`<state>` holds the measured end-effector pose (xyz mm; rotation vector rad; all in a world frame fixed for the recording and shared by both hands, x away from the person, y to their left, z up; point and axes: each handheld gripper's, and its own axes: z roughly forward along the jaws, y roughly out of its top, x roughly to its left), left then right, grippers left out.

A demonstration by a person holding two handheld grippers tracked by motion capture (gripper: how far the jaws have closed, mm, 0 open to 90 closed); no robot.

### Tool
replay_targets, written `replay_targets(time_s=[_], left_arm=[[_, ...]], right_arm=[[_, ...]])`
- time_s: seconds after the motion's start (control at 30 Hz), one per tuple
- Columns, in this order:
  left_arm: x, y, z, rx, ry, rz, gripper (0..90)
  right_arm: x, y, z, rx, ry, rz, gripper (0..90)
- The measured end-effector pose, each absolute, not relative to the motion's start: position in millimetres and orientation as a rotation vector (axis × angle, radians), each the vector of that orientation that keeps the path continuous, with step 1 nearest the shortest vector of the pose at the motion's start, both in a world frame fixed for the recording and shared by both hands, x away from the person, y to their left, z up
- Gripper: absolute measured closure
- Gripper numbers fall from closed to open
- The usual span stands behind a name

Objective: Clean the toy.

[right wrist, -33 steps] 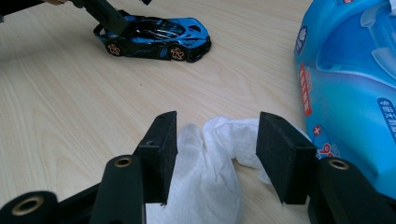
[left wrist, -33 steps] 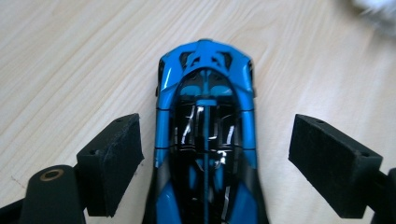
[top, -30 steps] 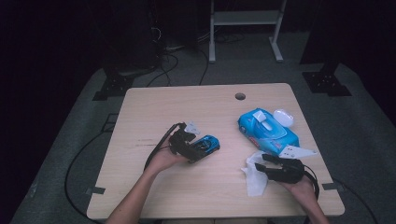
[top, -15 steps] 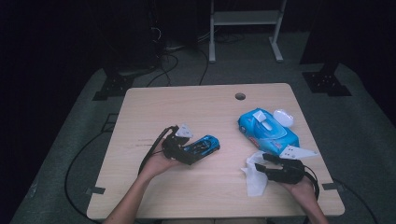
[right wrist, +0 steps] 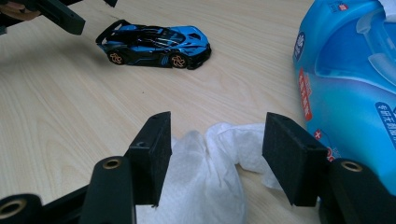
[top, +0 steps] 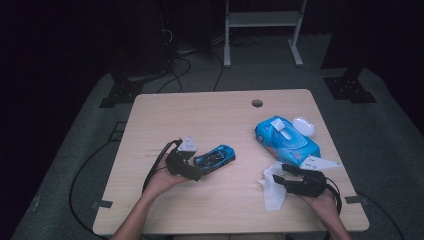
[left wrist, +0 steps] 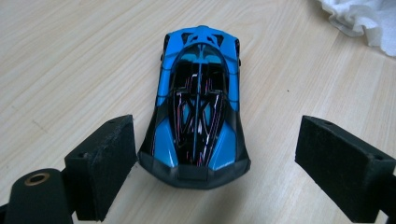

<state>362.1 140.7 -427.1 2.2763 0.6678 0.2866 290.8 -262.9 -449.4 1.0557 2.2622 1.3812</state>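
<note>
A blue and black toy car point(top: 215, 157) stands on its wheels on the wooden table point(top: 200, 115). My left gripper point(top: 199, 170) sits just behind it. In the left gripper view the car point(left wrist: 198, 107) lies between the pads point(left wrist: 105, 163), which stand apart from its sides; my left gripper point(left wrist: 217, 156) is open and its jaws have just been opening. My right gripper point(top: 278, 179) rests at the front right over a crumpled white wipe point(top: 274, 195). Its jaws have also just been opening, and the wipe point(right wrist: 205, 182) lies loose between them in the right gripper point(right wrist: 217, 154).
A blue pack of wet wipes point(top: 287, 140) lies right of centre, with a white oval lid point(top: 303, 125) beside it. A cable hole point(top: 257, 103) sits near the far edge. Cables trail off the table's left side. From the right gripper view the car point(right wrist: 154, 44) is ahead to the left.
My left gripper has drawn back to the left, away from the car, with its jaws wider; the car stays put. The right hand has not moved, and its jaws have spread around the wipe.
</note>
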Motion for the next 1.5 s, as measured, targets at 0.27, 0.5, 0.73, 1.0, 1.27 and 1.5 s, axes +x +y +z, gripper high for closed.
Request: replay_targets(time_s=[0.27,0.5,0.73,1.0,1.27,1.5], left_arm=[[354.6,148.5,-430.1,2.247,0.677,0.295,11.5],[347.4,155.8,-432.3,2.252,0.68,0.301,11.4],[341.2,165.6,-437.7,2.242,0.703,0.297,11.3],[336.6,173.5,-438.5,2.225,0.714,0.3,11.3],[330.2,183.4,-438.6,2.226,0.728,0.308,11.3],[323.5,196.4,-438.8,2.209,0.76,0.308,11.1]], right_arm=[[289.9,-263.1,-449.9,1.057,2.261,1.383,40.0],[289.4,-263.4,-450.5,1.062,2.263,1.382,39.5],[289.1,-262.6,-451.1,1.057,2.268,1.379,39.2],[289.3,-262.0,-452.1,1.056,2.275,1.372,38.9],[288.7,-262.4,-452.1,1.056,2.273,1.373,38.5],[288.5,-261.4,-452.5,1.048,2.277,1.366,37.8]])
